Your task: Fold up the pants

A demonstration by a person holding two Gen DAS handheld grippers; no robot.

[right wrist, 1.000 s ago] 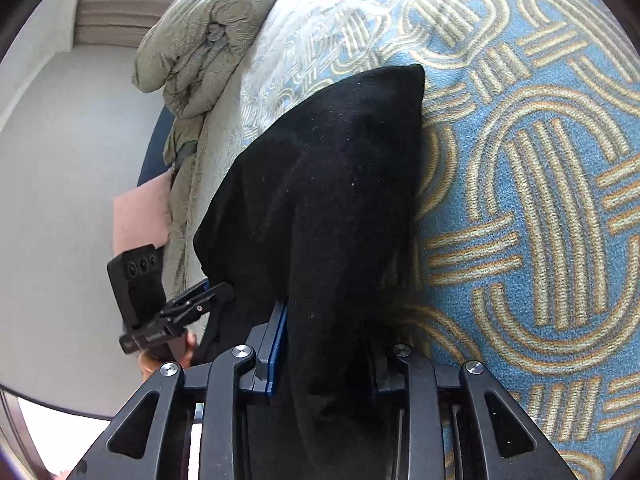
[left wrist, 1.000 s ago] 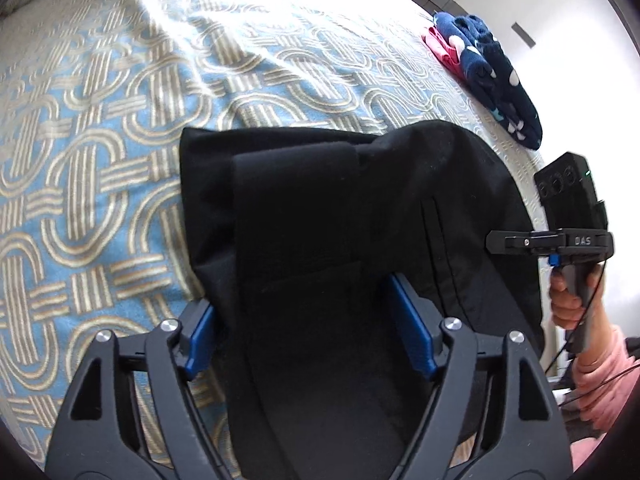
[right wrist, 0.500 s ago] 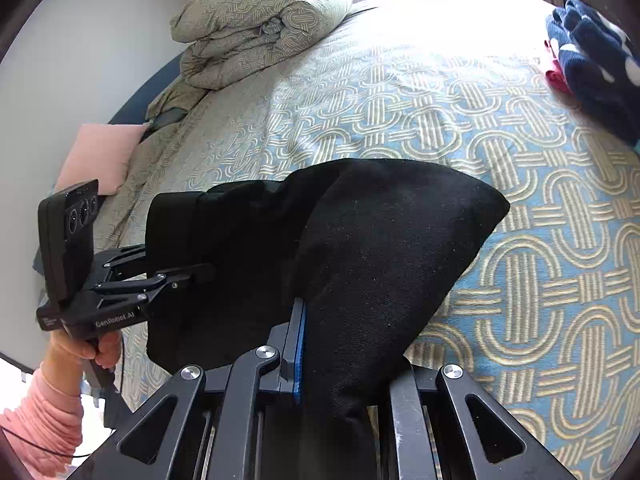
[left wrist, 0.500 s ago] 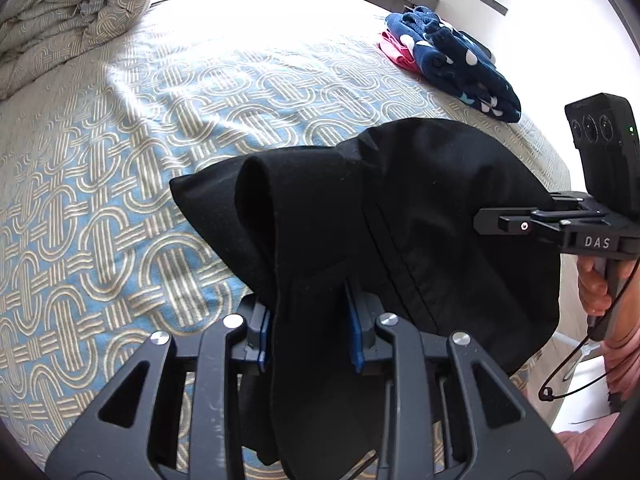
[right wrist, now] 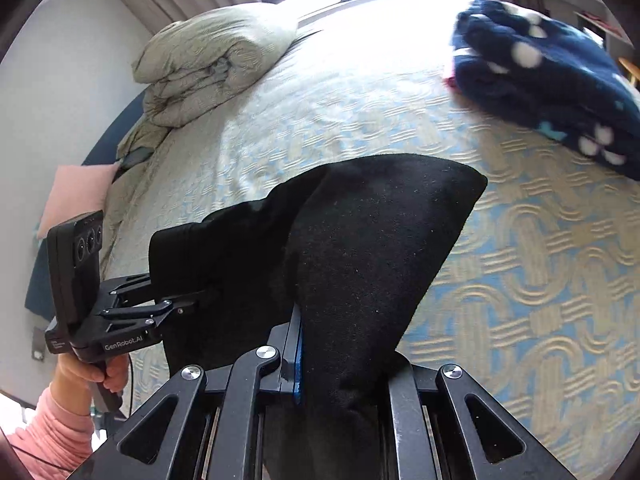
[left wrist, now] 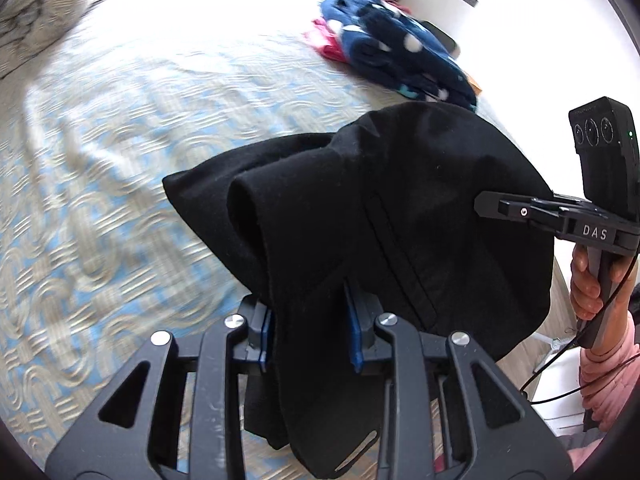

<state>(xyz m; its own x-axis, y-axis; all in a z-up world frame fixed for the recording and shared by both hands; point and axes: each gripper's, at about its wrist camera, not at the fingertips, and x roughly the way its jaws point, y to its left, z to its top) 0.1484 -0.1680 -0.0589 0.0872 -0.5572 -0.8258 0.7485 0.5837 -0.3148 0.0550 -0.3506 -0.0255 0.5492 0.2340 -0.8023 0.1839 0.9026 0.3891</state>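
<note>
1. Black pants (left wrist: 400,216) hang bunched btwn both grippers, lifted above the bed (left wrist: 120,128); whether any part of the cloth touches the bedspread can't be told.
2. Left gripper (left wrist: 308,328): jaws narrow, blue pads clamped on a thick fold of the pants; they closed onto it moments ago, cloth btwn them. Fabric drapes down over the gripper frame.
3. Right gripper (right wrist: 344,360): nearly closed, pinching another fold of the pants (only the left blue pad shows, the other is hidden by cloth); jaws also just closed further, cloth btwn them.
4. In the left wrist view the right gripper sits at the right edge w/ a hand (left wrist: 588,284) on its handle, pink sleeve below.
5. In the right wrist view the left gripper is at lower left, held by a hand (right wrist: 92,376).
6. Far side of bed: navy spotted blanket (right wrist: 548,76) over a pink item; rolled duvet (right wrist: 212,60) near the window.
</note>
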